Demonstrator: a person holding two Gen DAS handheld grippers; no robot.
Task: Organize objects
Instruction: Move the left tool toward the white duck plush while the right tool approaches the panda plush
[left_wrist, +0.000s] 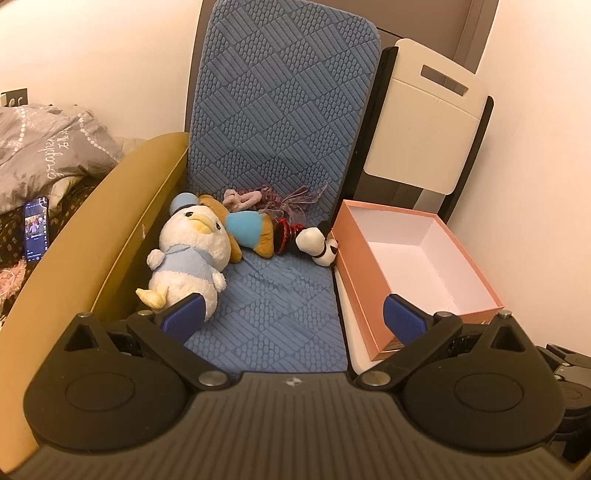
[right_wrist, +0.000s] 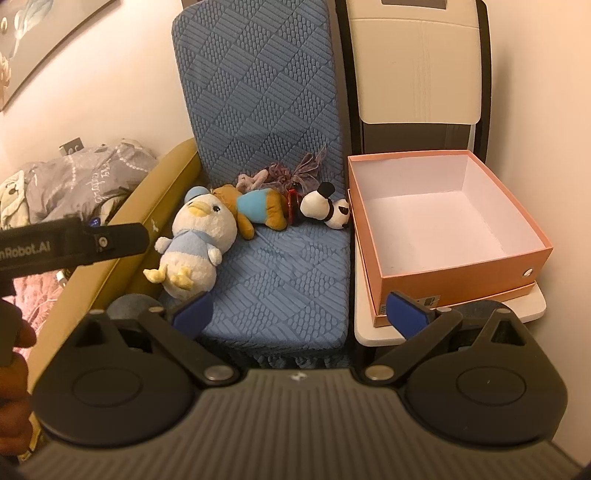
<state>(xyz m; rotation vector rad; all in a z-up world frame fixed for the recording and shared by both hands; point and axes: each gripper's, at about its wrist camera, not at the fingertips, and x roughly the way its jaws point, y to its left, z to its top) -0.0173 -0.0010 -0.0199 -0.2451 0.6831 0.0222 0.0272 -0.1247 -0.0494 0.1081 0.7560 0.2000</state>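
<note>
Four soft toys lie in a row across the back of the blue seat cushion (left_wrist: 280, 295): a white duck plush (left_wrist: 188, 251) at the left edge against the mustard armrest (left_wrist: 110, 229), a brown dog plush (left_wrist: 243, 229) beside it, a ribboned doll (left_wrist: 273, 199) behind, and a black-and-white mouse plush (left_wrist: 317, 243) at the right edge, touching the pink box (left_wrist: 424, 266). One box, open, sits on the white side table (right_wrist: 369, 328) right of the seat. A phone (left_wrist: 36, 229) lies on bedding at far left. The left gripper (left_wrist: 291, 317) and right gripper (right_wrist: 299, 314) both hover spread wide, holding nothing.
</note>
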